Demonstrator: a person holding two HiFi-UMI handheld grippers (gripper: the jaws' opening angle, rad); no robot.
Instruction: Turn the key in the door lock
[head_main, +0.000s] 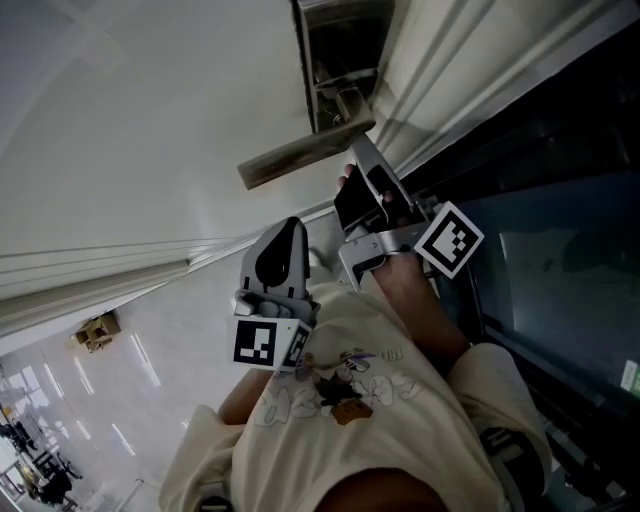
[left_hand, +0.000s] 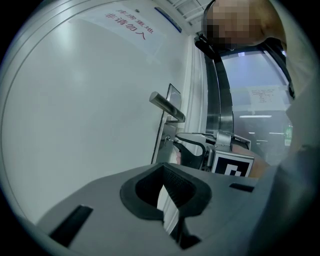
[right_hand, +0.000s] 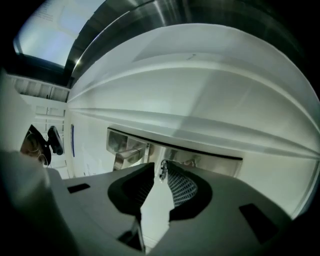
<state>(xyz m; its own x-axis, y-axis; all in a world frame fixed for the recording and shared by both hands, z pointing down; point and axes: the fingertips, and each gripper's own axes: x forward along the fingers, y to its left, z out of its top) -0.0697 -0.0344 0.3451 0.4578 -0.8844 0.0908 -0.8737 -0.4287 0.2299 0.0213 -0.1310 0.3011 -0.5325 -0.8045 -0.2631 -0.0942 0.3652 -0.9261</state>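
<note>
A white door (head_main: 140, 130) bears a steel lock plate (right_hand: 210, 161) with a lever handle (head_main: 300, 155). A small key (right_hand: 162, 170) sticks out of the plate below the handle (left_hand: 167, 107). My right gripper (right_hand: 159, 171) is up against the plate with the key between its fingertips. A thin gap shows between the key and the left pad, so the jaws stand slightly open. In the head view the right gripper (head_main: 352, 178) reaches under the handle. My left gripper (head_main: 290, 228) hangs back from the door, shut and empty, its tips (left_hand: 162, 169) pointing at the door's edge.
A dark glass panel in a metal frame (head_main: 540, 250) runs along the right of the door. A red printed notice (left_hand: 127, 25) is stuck high on the door. Far below, a tiled floor (head_main: 110, 390) shows with a small box (head_main: 97, 328) on it.
</note>
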